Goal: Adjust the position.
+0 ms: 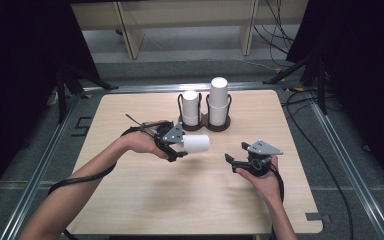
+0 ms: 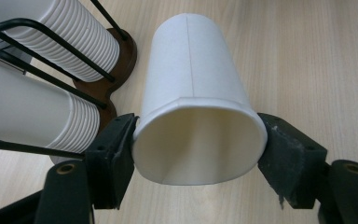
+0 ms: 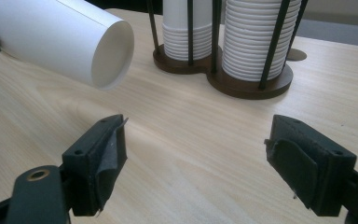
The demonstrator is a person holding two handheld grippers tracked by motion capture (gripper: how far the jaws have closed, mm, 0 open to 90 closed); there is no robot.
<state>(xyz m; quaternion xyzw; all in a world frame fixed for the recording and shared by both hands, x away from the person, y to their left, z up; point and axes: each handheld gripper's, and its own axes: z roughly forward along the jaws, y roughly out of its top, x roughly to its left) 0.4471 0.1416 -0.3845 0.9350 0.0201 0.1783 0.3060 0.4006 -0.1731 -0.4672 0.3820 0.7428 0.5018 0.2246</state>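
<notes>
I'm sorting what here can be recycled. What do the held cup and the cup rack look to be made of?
The cup looks like matte white paper: a straight seam runs along its side and its mouth dents between the left gripper pads. The rack seems to have thin black metal rods on a dark brown base, possibly wood.

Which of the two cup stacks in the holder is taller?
The right-hand cup stack in the high view; it rises well above the shorter stack beside it in the wire holder.

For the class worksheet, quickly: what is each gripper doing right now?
Left gripper: closed on the rim of a white paper cup, held sideways above the table.
Right gripper: open, nothing between its fingers.
</notes>
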